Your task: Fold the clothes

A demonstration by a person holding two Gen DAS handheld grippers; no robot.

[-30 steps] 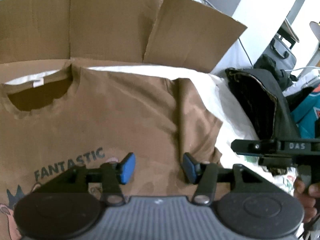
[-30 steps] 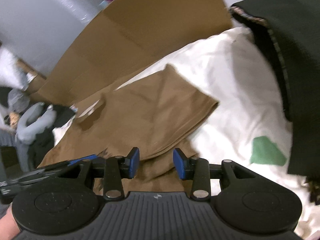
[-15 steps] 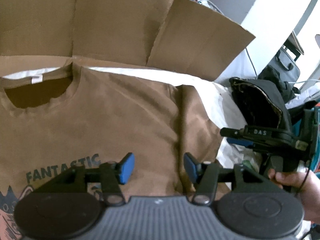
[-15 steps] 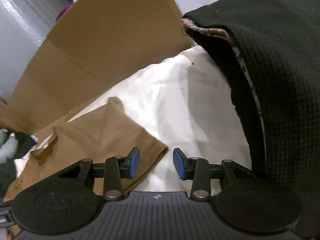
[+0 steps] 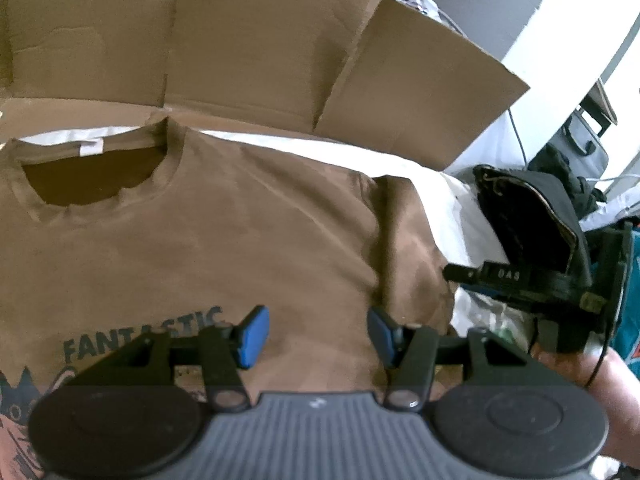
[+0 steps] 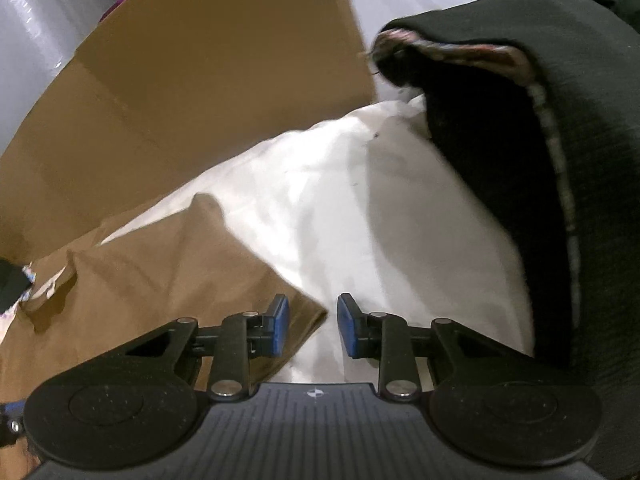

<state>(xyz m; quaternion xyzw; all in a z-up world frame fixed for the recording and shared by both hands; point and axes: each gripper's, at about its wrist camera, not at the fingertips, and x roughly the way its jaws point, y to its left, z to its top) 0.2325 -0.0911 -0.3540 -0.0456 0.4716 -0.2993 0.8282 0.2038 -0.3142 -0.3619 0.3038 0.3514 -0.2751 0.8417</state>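
Right wrist: right gripper (image 6: 310,330) closing (nothing between), nearer sleeve (image 6: 224,280) corner.

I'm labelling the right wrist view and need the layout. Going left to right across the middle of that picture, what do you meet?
Cardboard sheet → brown T-shirt sleeve → white bed sheet → black knitted garment.

White wall (image 5: 532,4) w/ bright daylight — dark suitcase (image 5: 580,146) nearby.
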